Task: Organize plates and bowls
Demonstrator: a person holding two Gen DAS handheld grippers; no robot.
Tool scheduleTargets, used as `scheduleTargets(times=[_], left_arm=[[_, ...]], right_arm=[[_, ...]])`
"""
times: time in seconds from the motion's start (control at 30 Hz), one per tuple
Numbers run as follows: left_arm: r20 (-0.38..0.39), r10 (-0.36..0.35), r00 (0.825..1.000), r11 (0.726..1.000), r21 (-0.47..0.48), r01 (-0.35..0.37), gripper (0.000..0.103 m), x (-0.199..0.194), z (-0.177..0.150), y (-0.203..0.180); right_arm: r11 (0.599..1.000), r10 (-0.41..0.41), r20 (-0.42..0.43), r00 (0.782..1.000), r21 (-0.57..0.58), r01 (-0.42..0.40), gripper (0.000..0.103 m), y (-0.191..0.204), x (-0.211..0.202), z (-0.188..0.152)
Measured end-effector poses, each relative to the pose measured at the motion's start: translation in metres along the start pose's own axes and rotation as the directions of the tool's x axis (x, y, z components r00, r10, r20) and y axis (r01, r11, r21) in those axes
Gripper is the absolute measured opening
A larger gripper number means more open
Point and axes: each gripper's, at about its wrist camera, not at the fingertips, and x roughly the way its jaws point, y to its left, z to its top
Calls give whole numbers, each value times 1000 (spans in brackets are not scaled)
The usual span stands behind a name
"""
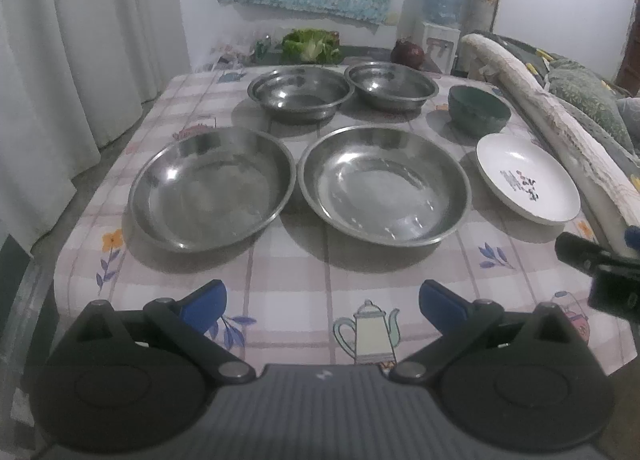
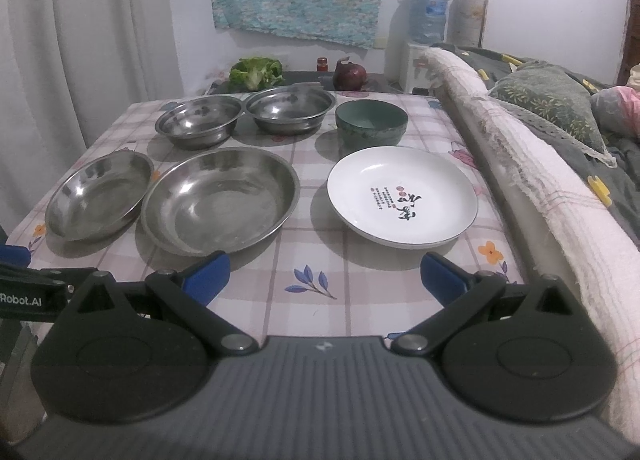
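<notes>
Steel plates [image 1: 212, 188] and bowls [image 1: 300, 92] sit untouched; both tongs [image 1: 322, 306] [image 2: 324, 278] hover spread apart.

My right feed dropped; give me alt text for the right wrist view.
Open right gripper hovers over a checked tablecloth, holding nothing. Ahead: white plate, green bowl, two steel plates, two steel bowls.

Near row in front of me: two big steel plates [image 1: 212, 188] [image 1: 384, 184] almost touching, plus a white plate [image 2: 402, 196] with black writing. Behind them: two steel bowls [image 1: 300, 92] [image 1: 394, 86] and a green bowl [image 2: 371, 122], all upright, empty.
</notes>
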Motion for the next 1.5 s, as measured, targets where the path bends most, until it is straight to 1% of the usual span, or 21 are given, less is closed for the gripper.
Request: scheduleTargets(times=[0.1,0.2,0.3,0.43,0.53,0.63,0.77,0.87,0.93,1.0,1.07,1.1,1.13,1.17,1.2,1.23,1.27,1.33,1.4,1.47,1.5], left_arm=[[26,12,1000,1000,18,-12,103,-2,12,4],[57,49,997,998,38,-51,103,-1,29,10],[76,75,994,996,40,-78,103,3,49,21],[88,78,993,996,35,-81,103,10,80,38],[67,52,996,998,18,-53,103,24,105,52],[58,-4,998,1000,-3,4,103,40,127,68],[108,-118,987,990,-64,125,103,64,152,89],[95,-153,984,985,-61,159,103,87,171,96],[79,-124,989,991,-33,127,103,107,186,94],[70,-74,995,997,-7,75,103,130,199,90],[74,-41,996,999,16,40,100,151,210,90],[70,-13,997,999,32,11,98,166,216,88],[63,7,998,999,46,-10,93,178,221,88],[52,29,998,998,63,-32,87,190,225,87],[34,55,998,995,80,-58,84,204,229,86],[12,82,997,992,99,-83,76,219,234,84],[-4,95,996,990,109,-94,70,229,236,84],[-54,105,993,989,115,-99,64,252,242,86],[-84,105,991,989,114,-95,60,266,243,87],[-105,114,988,988,114,-102,48,275,241,89],[-113,118,987,988,116,-105,44,277,241,89]], right_arm=[[1000,3,20,1000,-8,-3,102,-1,1,7],[999,26,54,998,-29,-24,102,0,-1,16],[997,74,93,993,-32,-71,102,0,-1,28],[989,149,120,982,4,-150,102,-4,8,51],[979,199,156,968,13,-203,102,-2,18,74],[965,254,172,952,29,-262,102,5,38,100],[935,329,158,931,82,-344,102,14,81,130],[908,384,120,916,133,-398,101,25,123,150],[893,415,88,906,153,-424,96,34,155,162],[889,425,52,904,166,-428,91,41,186,171],[883,437,5,899,186,-430,79,49,220,178],[884,438,-19,899,191,-426,72,53,234,179],[886,436,-49,898,199,-419,64,58,252,179],[886,437,-71,897,207,-415,60,60,264,179],[888,435,-97,895,211,-409,49,63,278,178],[892,429,-118,896,213,-399,44,66,291,178],[894,425,-131,896,217,-392,43,67,299,178],[896,422,-151,894,216,-387,34,70,315,177],[899,418,-161,894,214,-382,31,73,324,178],[902,413,-171,894,210,-377,29,74,328,178],[903,412,-177,894,209,-374,27,74,330,178]])
